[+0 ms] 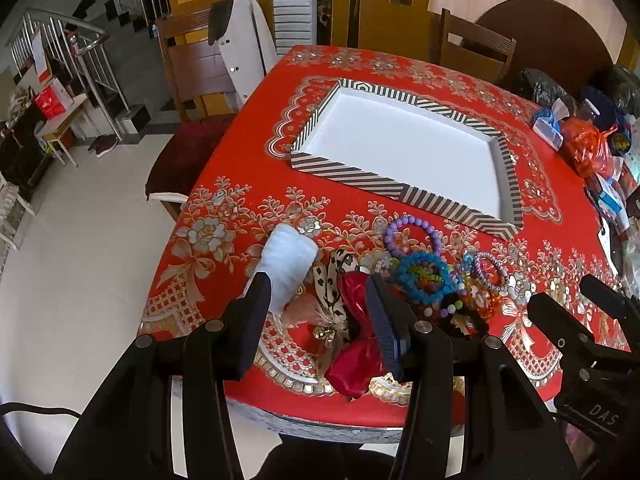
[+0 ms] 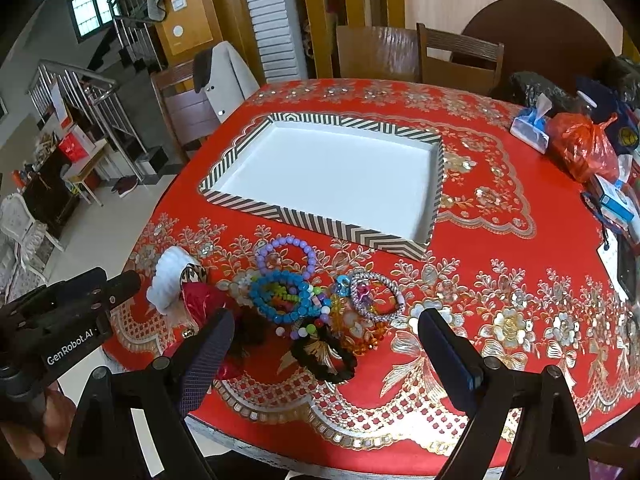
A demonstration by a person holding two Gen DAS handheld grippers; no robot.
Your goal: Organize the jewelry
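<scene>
Table: we've got a red floral cloth (image 2: 500, 240) over the table, with chairs pushed up on the far side.
Tray: the striped tray (image 2: 248, 200) with the white floor sits mid-table, nothing in it that we can see.
Jewelry pile: everything's heaped on the cloth near the front edge, just in front of the tray and not touching it.
Purple bracelet: the purple bead bracelet (image 2: 286, 258) lies at the back of the pile, closest to the tray.
Blue bracelet: the blue bead bracelet (image 2: 280, 298) overlaps the purple one, with rainbow beads inside its ring.
Silver bracelet: a sparkly silver bracelet (image 2: 378, 294) sits at the right end of the pile.
Black band: a black band (image 2: 324, 356) lies nearest the table edge.
Bows: a red bow (image 1: 354, 344) and a spotted cream bow (image 1: 334, 284) sit at the left end, beside a white fluffy scrunchie (image 1: 288, 268).
Left gripper: our left gripper (image 1: 320, 292) hovers above the bows, jaws spread, nothing pinched.
Right gripper: our right gripper (image 2: 326, 328) hangs over the bracelets, jaws wide apart, gripping nothing.
Clutter: a red plastic bag (image 2: 580, 148) and a tissue pack (image 2: 530, 128) sit at the far right, well apart from the pile.
</scene>
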